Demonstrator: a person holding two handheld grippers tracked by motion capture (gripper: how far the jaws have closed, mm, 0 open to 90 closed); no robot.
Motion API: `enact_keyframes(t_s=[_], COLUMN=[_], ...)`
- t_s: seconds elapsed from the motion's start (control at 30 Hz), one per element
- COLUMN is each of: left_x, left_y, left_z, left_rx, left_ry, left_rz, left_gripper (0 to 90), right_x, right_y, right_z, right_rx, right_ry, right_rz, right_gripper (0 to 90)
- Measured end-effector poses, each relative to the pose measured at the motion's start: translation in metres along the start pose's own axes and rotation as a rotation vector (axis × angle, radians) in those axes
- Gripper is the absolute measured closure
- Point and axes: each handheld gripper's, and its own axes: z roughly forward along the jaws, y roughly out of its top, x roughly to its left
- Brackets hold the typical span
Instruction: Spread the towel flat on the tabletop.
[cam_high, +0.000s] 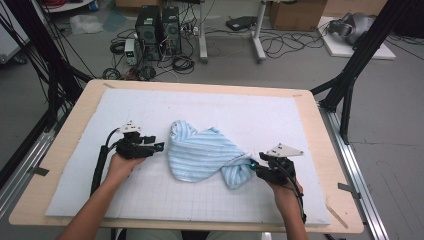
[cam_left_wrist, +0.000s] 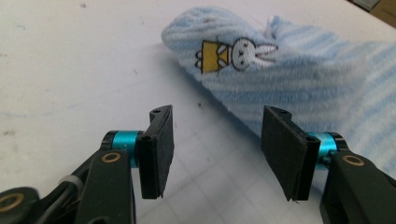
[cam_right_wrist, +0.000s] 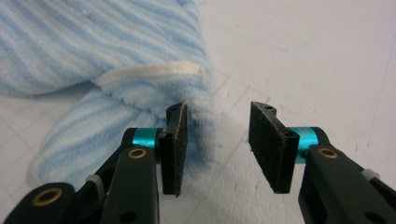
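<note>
No words or numbers can be read. The blue striped towel (cam_left_wrist: 299, 79) has a small picture sewn on its far left corner: a white bunny (cam_left_wrist: 233, 55) in a yellow dress.

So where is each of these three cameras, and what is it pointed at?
High view: above the person's side, facing forward and down at the table; forearms, left claw, right claw.
Left gripper view: rides the left claw, facing the towel's bunny patch.
Right gripper view: rides the right claw, facing the towel's hem.
All share the striped towel.
</note>
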Motion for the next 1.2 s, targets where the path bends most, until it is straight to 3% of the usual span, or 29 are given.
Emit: enact_keyframes(t_s=[0.13,0.2,0.37,0.4,0.43,0.53,0.57,0.6,0.63,0.67,0.73,0.8,0.9,1.0,1.13,1.2], left_x=[-0.003,-0.006,-0.025,-0.029,-0.037,-0.041,-0.044,-0.048,-0.053,-0.053,-0.051,-0.047,-0.033,-0.027,-0.015,-0.010], left_y=[0.007,0.010,0.017,0.016,0.017,0.019,0.020,0.020,0.021,0.021,0.023,0.025,0.030,0.029,0.016,0.008], left_z=[0.016,0.024,0.053,0.058,0.065,0.068,0.069,0.070,0.071,0.071,0.067,0.059,0.034,0.020,-0.007,-0.017], left_rx=[-0.010,0.000,0.057,0.067,0.097,0.104,0.107,0.110,0.118,0.118,0.115,0.094,0.039,0.025,0.003,0.007], left_ry=[-0.020,-0.026,-0.022,-0.013,0.025,0.001,0.006,0.007,0.026,0.026,0.029,0.043,0.064,0.073,0.087,0.096], left_rz=[-0.042,-0.044,0.001,0.013,0.054,0.060,0.092,0.129,0.191,0.191,0.194,0.171,0.139,0.132,0.120,0.117], left_gripper=[41.1,40.6,40.7,43.8,46.9,60.4,60.4,77.0,81.9,83.4,83.8,83.8,83.7,83.7,83.7,83.7], right_x=[0.001,0.001,-0.001,-0.001,0.000,0.000,0.000,0.001,0.001,0.001,0.001,0.001,0.002,0.002,0.000,-0.006], right_y=[0.001,0.001,-0.001,-0.002,-0.002,-0.002,-0.002,-0.002,-0.002,-0.002,-0.003,-0.003,-0.003,-0.003,-0.003,-0.002], right_z=[0.000,0.001,0.004,0.005,0.005,0.006,0.006,0.007,0.007,0.007,0.007,0.007,0.008,0.008,0.005,0.002], right_rx=[-0.011,-0.011,-0.002,0.001,0.000,0.003,0.003,0.007,0.005,0.005,0.004,0.005,0.005,0.004,-0.027,-0.062], right_ry=[-0.029,-0.043,-0.042,-0.039,-0.037,-0.036,-0.036,-0.033,-0.030,-0.030,-0.028,-0.027,-0.027,-0.029,-0.050,-0.069], right_rz=[0.007,0.014,0.022,0.020,0.023,0.022,0.022,0.026,0.023,0.023,0.023,0.021,0.025,0.020,0.045,0.083], right_gripper=[52.8,51.6,50.3,50.1,49.9,49.6,49.6,49.5,49.5,49.5,49.5,49.5,49.4,49.4,48.3,49.4])
